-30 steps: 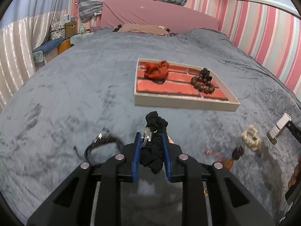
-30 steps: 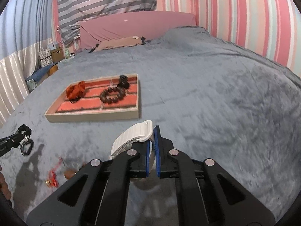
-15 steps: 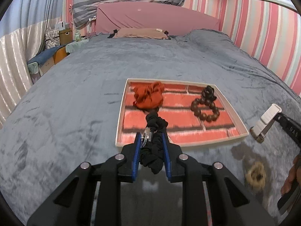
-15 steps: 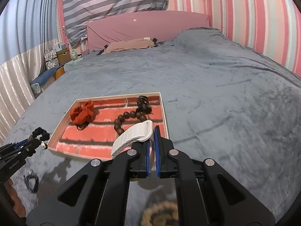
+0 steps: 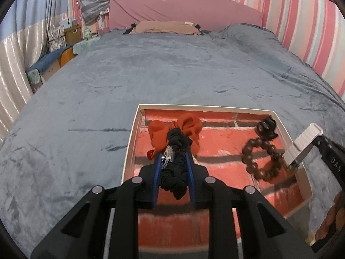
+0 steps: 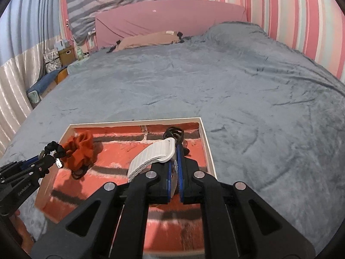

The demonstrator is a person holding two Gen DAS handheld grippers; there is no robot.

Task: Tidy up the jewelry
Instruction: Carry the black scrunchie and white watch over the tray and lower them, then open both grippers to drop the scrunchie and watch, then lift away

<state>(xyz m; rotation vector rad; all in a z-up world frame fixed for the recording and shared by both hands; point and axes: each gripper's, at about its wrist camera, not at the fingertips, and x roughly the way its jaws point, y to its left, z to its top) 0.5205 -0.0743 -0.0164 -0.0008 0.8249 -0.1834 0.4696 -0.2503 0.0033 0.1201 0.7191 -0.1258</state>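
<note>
In the left wrist view, the grey blanket [image 5: 151, 75] fills the left half of the frame, with a curtain at the far left edge. Low in the centre the left gripper [image 5: 173, 164] has its blue-padded fingers [image 5: 157, 172] narrowly set and pressed on a black scrunchie [image 5: 175, 168], which carries a small silvery charm on its left side (too blurred to name further). The scrunchie hangs over the shallow white-rimmed tray [image 5: 129, 146], whose floor is printed with red bricks. Just beyond the black scrunchie, in the tray's upper left part, lies an orange scrunchie [image 5: 187, 127]. Further right in the tray rests a brown bead bracelet [image 5: 262, 159], with a small dark hair tie [image 5: 267, 127] touching its upper end. At the right edge of the frame the right gripper [image 5: 310, 149] reaches over the tray's right rim, carrying a white ribbed band [image 5: 301, 144].

In the right wrist view, the left gripper [image 6: 46, 160] enters at the lower left, the black scrunchie [image 6: 55, 147] in its tips beside the orange scrunchie [image 6: 80, 149]. In the centre the right gripper [image 6: 175, 161] is closed tight on the white ribbed band [image 6: 151, 155], which sticks out to the left of the fingers above the tray [image 6: 207, 142]. The dark hair tie [image 6: 173, 132] shows just past the band, near the tray's upper right corner.
</note>
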